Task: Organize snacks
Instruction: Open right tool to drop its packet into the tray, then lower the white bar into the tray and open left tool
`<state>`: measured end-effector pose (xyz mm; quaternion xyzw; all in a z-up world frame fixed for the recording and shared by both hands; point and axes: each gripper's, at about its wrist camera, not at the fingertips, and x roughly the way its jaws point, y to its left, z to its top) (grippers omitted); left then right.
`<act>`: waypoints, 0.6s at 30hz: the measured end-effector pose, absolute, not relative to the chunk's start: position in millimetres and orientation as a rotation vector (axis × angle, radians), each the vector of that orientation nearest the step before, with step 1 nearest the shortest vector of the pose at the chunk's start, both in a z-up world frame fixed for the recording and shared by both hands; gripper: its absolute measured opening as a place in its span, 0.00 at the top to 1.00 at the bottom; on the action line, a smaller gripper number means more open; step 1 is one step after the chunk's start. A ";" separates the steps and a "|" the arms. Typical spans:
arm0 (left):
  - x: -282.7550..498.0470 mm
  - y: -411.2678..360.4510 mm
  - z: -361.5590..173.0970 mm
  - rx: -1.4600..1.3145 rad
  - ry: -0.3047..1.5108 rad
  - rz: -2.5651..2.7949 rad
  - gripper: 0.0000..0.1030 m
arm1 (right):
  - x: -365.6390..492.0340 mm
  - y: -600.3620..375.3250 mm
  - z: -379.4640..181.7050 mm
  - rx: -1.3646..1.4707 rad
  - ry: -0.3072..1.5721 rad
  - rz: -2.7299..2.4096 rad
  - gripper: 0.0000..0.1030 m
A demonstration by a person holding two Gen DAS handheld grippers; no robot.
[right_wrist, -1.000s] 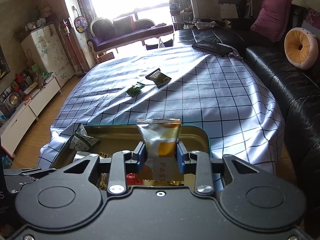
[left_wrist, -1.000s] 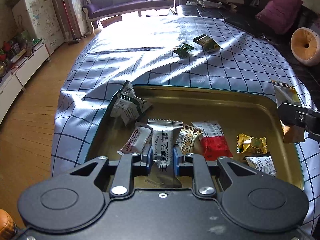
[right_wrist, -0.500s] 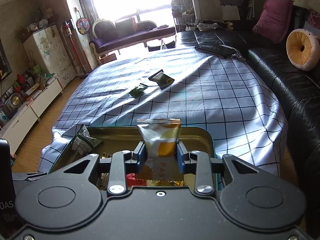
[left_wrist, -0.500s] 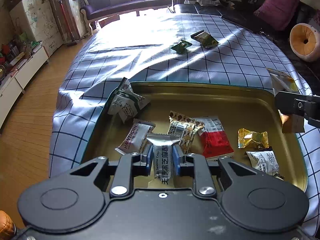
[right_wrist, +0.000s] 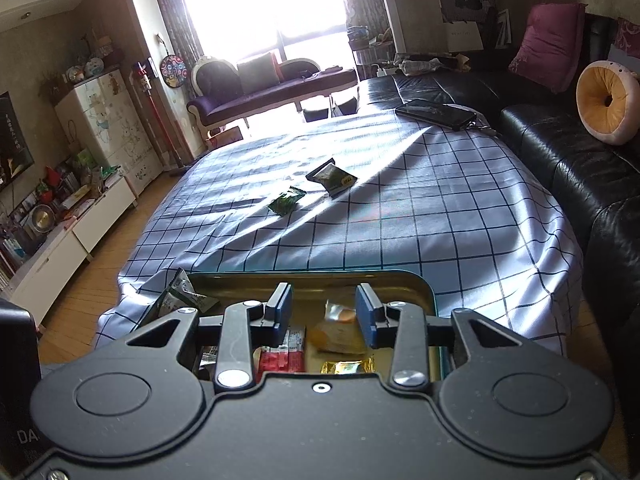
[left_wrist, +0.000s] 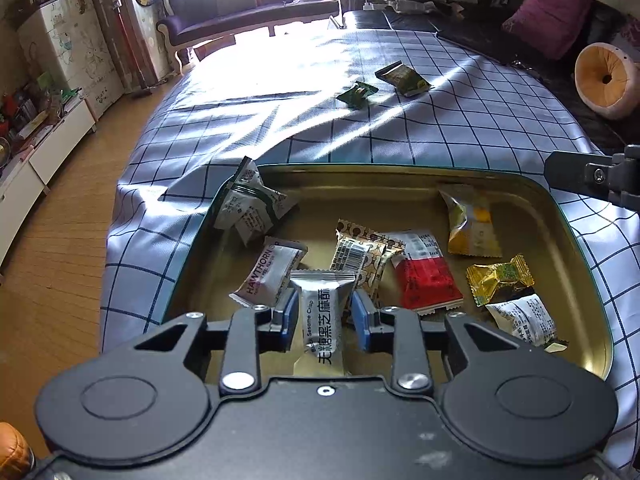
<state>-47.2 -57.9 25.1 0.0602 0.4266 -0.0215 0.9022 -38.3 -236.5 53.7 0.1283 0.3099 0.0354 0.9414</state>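
While sunlight washes out the far half of the checked tablecloth [left_wrist: 440, 128], a gold tray [left_wrist: 592, 344] at its near edge holds a scatter of wrapped snacks. The left gripper [left_wrist: 325, 312] hangs low over the tray with its jaws opening; a silver sesame crisp bar [left_wrist: 322, 320] stands between the blue pads with a sliver of gap on each side, and its lower end is hidden behind the gripper body. Beside it lie a white Hawthorn packet [left_wrist: 272, 272], a brown barcode wrapper [left_wrist: 360, 256], a red-and-white packet [left_wrist: 426, 280] and a gold foil candy [left_wrist: 500, 278]. A white packet [left_wrist: 524, 320] sits partly under that candy, its print too small to read. Two white-and-green packets [left_wrist: 248, 208] lean on the tray's left rim.

The right gripper [right_wrist: 323, 312] also has its jaws opening, nothing pressed between them; a yellow pastry packet [left_wrist: 470, 224] lies in the tray's far right part below them, half masked in the right wrist view by the gripper frame. Only one black finger of that gripper reaches into the left wrist view, cut off at the edge.

Out on the cloth, a small green packet [right_wrist: 286, 200] and a larger dark green packet [right_wrist: 332, 178] lie near each other, well apart from the tray.
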 end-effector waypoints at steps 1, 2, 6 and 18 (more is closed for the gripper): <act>-47.2 -58.0 24.7 0.126 0.883 -0.044 0.70 | -38.0 -236.4 53.5 0.261 0.635 0.071 0.54; -47.2 -58.2 24.3 0.127 0.885 -0.043 0.70 | -37.9 -236.1 53.3 0.259 0.637 0.070 0.54; -47.8 -57.7 23.0 0.128 0.888 -0.041 0.70 | -37.4 -234.6 51.6 0.237 0.643 0.058 0.54; -51.3 -52.2 25.2 0.122 0.876 -0.042 0.70 | -38.7 -229.1 49.1 0.193 0.641 0.053 0.54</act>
